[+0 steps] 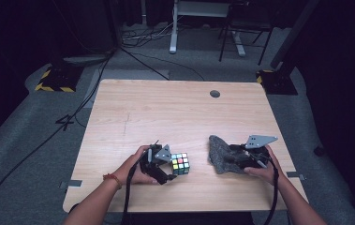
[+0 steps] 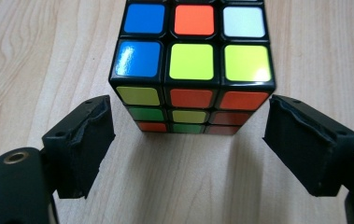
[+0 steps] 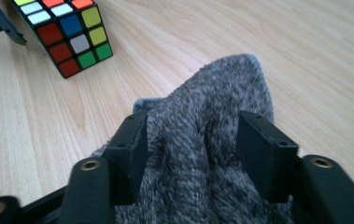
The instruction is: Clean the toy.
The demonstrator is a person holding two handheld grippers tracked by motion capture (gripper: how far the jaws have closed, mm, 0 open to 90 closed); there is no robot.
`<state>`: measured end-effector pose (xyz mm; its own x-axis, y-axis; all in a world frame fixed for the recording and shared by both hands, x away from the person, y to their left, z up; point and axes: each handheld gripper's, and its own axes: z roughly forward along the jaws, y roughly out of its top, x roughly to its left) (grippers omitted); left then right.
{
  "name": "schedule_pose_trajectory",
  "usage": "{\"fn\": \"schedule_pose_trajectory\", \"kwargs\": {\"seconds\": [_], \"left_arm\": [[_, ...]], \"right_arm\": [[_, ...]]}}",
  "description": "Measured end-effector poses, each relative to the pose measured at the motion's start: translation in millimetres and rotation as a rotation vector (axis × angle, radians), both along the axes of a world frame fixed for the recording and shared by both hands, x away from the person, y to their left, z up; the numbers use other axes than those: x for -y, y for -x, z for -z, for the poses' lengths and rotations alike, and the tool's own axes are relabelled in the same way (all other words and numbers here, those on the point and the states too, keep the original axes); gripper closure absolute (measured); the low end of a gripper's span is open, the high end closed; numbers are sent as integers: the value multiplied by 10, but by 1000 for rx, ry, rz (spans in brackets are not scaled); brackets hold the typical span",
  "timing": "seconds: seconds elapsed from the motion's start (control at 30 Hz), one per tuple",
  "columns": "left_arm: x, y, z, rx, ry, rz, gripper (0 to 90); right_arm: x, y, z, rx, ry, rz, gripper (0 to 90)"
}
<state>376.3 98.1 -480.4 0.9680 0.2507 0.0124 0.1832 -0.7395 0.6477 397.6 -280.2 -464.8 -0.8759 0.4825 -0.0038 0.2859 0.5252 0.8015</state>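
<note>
A scrambled Rubik's cube stands on the wooden table near its front edge, left of the middle. My left gripper is open, its jaws spread on either side of the cube's near face and not touching it. To the right lies a grey fuzzy cloth, bunched into a ridge. My right gripper is shut on that ridge, with cloth squeezed between both jaws. The cube also appears at the upper left of the right gripper view.
A dark round grommet sits near the table's far edge. Beyond the table are cables on the grey floor, a white desk leg and yellow-black striped bases. Bare wood spans the table's far half.
</note>
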Motion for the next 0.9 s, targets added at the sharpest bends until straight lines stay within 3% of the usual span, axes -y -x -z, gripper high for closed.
{"fn": "schedule_pose_trajectory", "kwargs": {"seconds": [0.1,0.23,0.37,0.5,0.9], "left_arm": [[2,11,-12,22,-2,-8,167],[47,-36,7,12,-22,-4,163],[78,-43,8,-14,-25,28,166],[113,40,-6,-3,-45,65,180],[149,229,-15,-16,-60,111,228]], "right_arm": [[-11,32,-59,17,-17,1,385],[-40,77,-135,43,-35,3,342],[-97,139,-189,65,-44,-9,327],[-157,196,-221,62,-68,-42,328],[-430,288,-125,54,-3,-102,329]]}}
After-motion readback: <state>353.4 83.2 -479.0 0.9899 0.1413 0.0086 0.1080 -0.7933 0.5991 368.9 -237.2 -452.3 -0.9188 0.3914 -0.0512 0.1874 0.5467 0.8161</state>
